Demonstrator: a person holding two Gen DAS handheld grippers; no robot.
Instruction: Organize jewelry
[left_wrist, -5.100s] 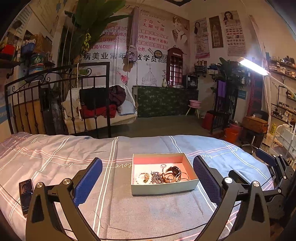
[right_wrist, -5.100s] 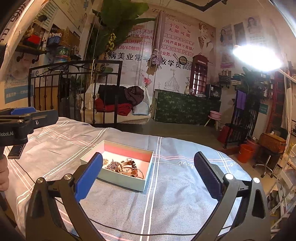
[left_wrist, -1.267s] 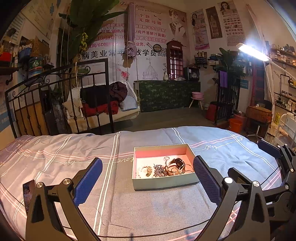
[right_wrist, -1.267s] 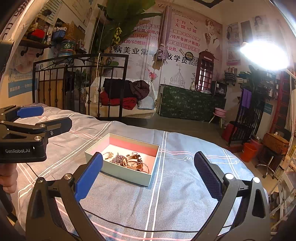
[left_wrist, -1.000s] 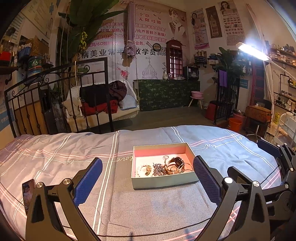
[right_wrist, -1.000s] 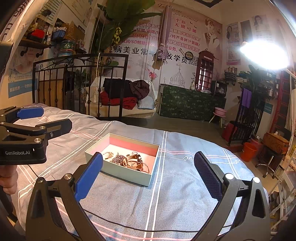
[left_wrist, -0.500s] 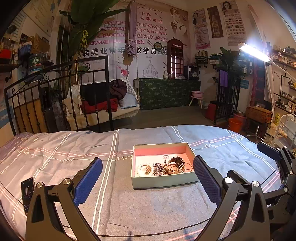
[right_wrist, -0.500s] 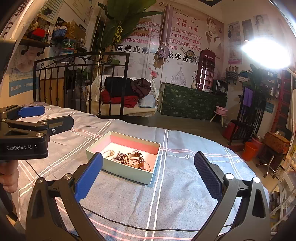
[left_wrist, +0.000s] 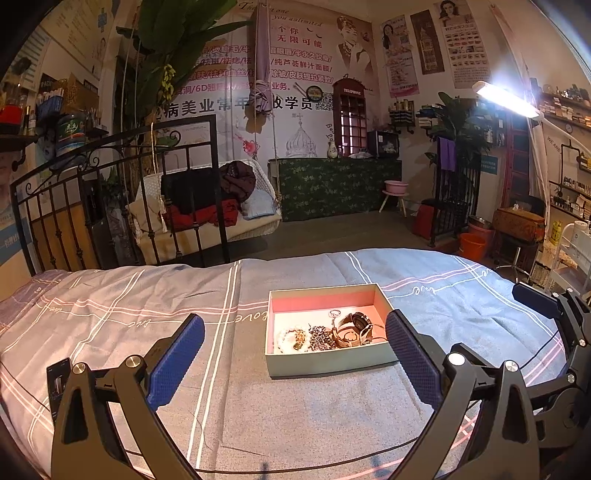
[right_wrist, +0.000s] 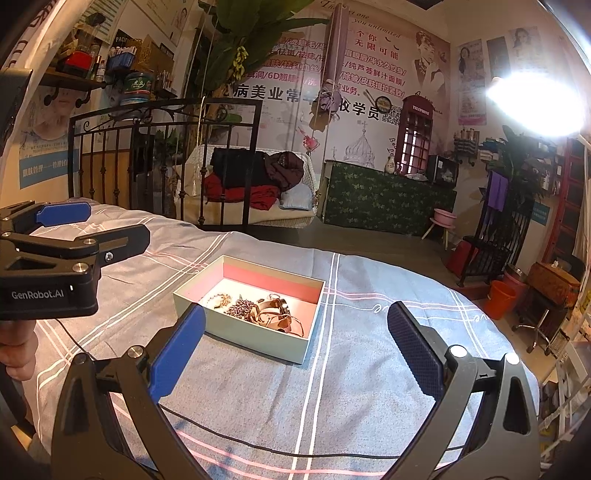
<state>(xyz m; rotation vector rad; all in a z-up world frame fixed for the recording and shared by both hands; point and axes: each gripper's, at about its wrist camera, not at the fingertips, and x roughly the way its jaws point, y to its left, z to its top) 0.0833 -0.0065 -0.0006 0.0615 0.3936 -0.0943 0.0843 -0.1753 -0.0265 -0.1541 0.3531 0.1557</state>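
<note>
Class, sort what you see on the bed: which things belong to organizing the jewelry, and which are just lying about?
Belongs to the job:
box
watch
bead bracelets
left gripper
right gripper

Just lying about:
phone
cable

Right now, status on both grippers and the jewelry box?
Left gripper open, empty. Right gripper open, empty. Jewelry box on the bedspread, watch and beads inside, untouched. Nothing between fingers and box.

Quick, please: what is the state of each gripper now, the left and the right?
Left gripper: open, holding nothing, fingers apart before the pale green cardboard jewelry box.
Right gripper: open, holding nothing.
</note>
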